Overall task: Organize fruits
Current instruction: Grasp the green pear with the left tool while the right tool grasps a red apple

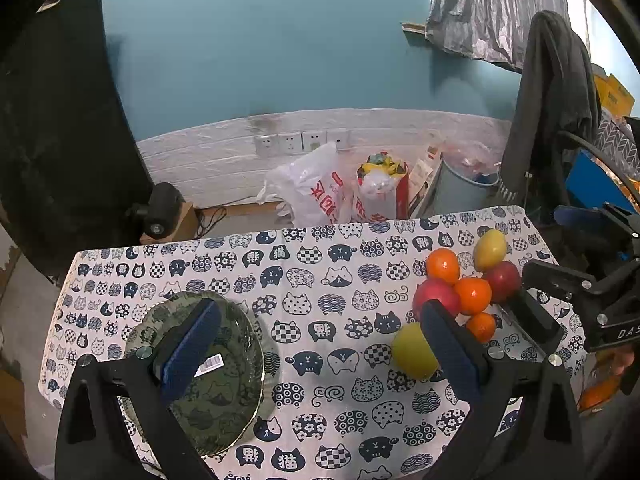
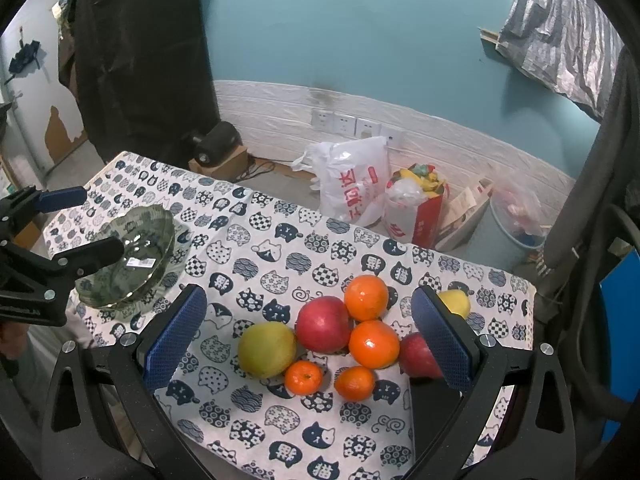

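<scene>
A pile of fruit lies at the right of the cat-print table: a yellow-green pear [image 2: 267, 349], a red apple [image 2: 324, 324], two large oranges [image 2: 366, 297] [image 2: 374, 344], two small mandarins [image 2: 303, 377] [image 2: 354, 383], a second red apple [image 2: 416, 356] and a yellow pear [image 2: 456, 303]. A green glass plate [image 1: 236, 380] with a barcode sticker sits at the left. My left gripper [image 1: 320, 344] is open and empty above the table between the plate and the fruit. My right gripper [image 2: 310, 338] is open and empty, hovering over the fruit pile.
The table [image 1: 320, 280] wears a white cloth with dark cat faces. Behind its far edge on the floor stand plastic bags [image 1: 316, 188], a red bag [image 1: 384, 192] and a grey bin [image 1: 464, 188]. A dark jacket [image 1: 552, 100] hangs at the right.
</scene>
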Action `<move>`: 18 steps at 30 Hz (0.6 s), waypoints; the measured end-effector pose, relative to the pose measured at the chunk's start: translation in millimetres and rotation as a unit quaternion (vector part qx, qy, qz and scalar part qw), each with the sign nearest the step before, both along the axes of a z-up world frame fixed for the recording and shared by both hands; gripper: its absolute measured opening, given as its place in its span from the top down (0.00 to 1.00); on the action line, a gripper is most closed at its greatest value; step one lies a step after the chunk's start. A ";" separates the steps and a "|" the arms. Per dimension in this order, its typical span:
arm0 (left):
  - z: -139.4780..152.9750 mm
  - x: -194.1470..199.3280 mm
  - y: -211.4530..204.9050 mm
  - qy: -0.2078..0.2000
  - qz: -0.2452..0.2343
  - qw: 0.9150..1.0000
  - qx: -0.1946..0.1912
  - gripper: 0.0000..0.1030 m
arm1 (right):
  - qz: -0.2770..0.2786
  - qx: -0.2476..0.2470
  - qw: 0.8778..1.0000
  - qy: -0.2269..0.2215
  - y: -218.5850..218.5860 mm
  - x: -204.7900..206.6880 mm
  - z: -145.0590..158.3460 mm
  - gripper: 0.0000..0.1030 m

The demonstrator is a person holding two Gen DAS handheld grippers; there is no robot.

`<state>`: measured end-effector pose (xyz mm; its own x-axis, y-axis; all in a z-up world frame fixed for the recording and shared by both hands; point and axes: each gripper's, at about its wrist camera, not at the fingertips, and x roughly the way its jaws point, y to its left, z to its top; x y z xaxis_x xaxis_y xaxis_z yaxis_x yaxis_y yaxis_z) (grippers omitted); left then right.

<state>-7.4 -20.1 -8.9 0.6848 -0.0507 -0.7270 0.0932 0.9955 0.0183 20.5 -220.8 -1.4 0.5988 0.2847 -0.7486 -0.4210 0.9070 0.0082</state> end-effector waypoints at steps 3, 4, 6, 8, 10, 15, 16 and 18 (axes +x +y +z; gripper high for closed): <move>-4.3 2.7 -1.3 0.004 -0.003 1.000 -0.002 0.02 | -0.003 0.001 1.000 0.002 -3.3 -0.4 0.0 0.03; -5.7 4.7 -2.4 0.006 -0.004 1.000 -0.002 0.02 | -0.003 0.001 1.000 0.002 -3.5 1.4 0.6 0.03; -9.3 8.2 -4.0 0.011 -0.006 1.000 -0.003 0.02 | -0.007 -0.001 1.000 0.005 -5.5 2.6 -0.1 0.03; -13.3 12.8 -6.7 0.016 -0.009 1.000 -0.005 0.02 | -0.011 -0.002 1.000 0.009 -9.3 5.0 -2.0 0.03; -18.3 16.7 -9.2 0.022 -0.012 1.000 -0.007 0.02 | -0.017 -0.004 1.000 0.013 -13.3 7.8 -3.8 0.03; -36.6 28.4 -15.3 0.046 -0.018 0.998 -0.025 0.02 | -0.046 -0.006 0.999 0.024 -34.3 19.3 -11.0 0.03; -41.3 31.1 -16.3 0.052 -0.016 0.998 -0.027 0.02 | -0.050 -0.006 0.998 0.025 -36.3 20.0 -11.8 0.03; -51.3 36.1 -18.2 0.061 -0.013 0.998 -0.033 0.02 | -0.060 -0.007 0.998 0.029 -44.1 23.3 -15.0 0.03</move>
